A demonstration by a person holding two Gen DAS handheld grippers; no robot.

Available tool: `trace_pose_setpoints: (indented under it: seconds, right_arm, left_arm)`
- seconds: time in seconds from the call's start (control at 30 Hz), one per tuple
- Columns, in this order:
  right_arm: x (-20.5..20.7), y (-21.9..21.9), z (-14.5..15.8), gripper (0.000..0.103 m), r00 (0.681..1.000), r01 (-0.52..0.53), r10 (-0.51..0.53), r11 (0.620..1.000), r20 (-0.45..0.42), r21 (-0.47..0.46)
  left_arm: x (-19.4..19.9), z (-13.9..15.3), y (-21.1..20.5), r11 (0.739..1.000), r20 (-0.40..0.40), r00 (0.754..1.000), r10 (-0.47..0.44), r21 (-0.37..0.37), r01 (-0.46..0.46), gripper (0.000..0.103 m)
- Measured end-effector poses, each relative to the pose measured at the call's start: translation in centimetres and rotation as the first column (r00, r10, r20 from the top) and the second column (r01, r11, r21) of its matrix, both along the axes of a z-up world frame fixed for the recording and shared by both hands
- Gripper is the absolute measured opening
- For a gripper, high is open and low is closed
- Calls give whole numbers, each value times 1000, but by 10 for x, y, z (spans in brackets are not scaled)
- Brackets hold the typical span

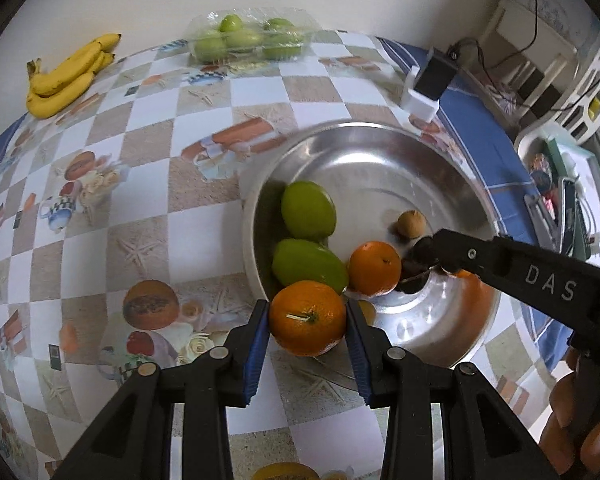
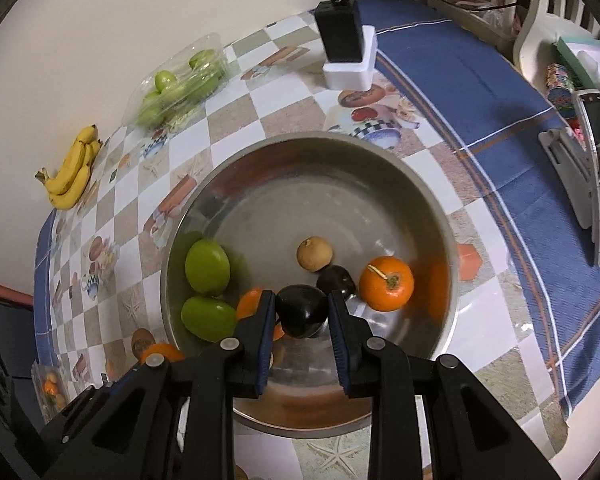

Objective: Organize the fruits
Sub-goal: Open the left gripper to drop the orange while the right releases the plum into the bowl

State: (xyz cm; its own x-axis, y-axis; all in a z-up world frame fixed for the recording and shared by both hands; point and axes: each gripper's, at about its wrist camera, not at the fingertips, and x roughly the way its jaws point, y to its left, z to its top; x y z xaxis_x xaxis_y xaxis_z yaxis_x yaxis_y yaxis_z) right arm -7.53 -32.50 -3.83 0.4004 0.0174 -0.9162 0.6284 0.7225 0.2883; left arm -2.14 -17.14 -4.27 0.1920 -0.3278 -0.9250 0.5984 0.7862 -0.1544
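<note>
My left gripper point(image 1: 307, 316) is shut on an orange point(image 1: 308, 318) and holds it over the near rim of a steel bowl point(image 1: 380, 152). My right gripper point(image 2: 302, 308) is shut on a dark plum point(image 2: 302, 311) low inside the bowl point(image 2: 260, 208); in the left wrist view it reaches in from the right point(image 1: 424, 258). The bowl holds two green fruits point(image 2: 207, 267), a second orange point(image 2: 386, 284), a small brown fruit point(image 2: 314, 254) and another dark plum point(image 2: 336, 280).
A bunch of bananas point(image 1: 66, 76) and a clear pack of green fruits point(image 1: 248, 40) lie at the table's far side by the wall. A black box on a white base point(image 2: 346, 52) stands beyond the bowl. Cluttered furniture point(image 2: 580, 92) stands to the right.
</note>
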Motion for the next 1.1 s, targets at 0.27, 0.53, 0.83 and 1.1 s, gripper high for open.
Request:
trace_pose_setpoints:
  seconds: [0.27,0.53,0.83,1.1]
  right_arm:
    - [4,3,-10,28,1000,-8,8,1000,-10,14]
    - [9,5,-14,28,1000,-18,18,1000,-4,20]
    - [10,5,-15,28,1000,-14,14,1000,-7,20]
    - [9,5,-14,39,1000,-1,1,1000,-2,18]
  left_arm:
    - [-5,-10,-9,999,17,999,-41,24,41,40]
    - [-3,-10,-10,999,22,999,-36,16,36,40]
    - [-2,-7,-9,999,11,999,-32,-5,32,53]
    - [1,-2,-5,999,-1,1000,-14,-29,14,53]
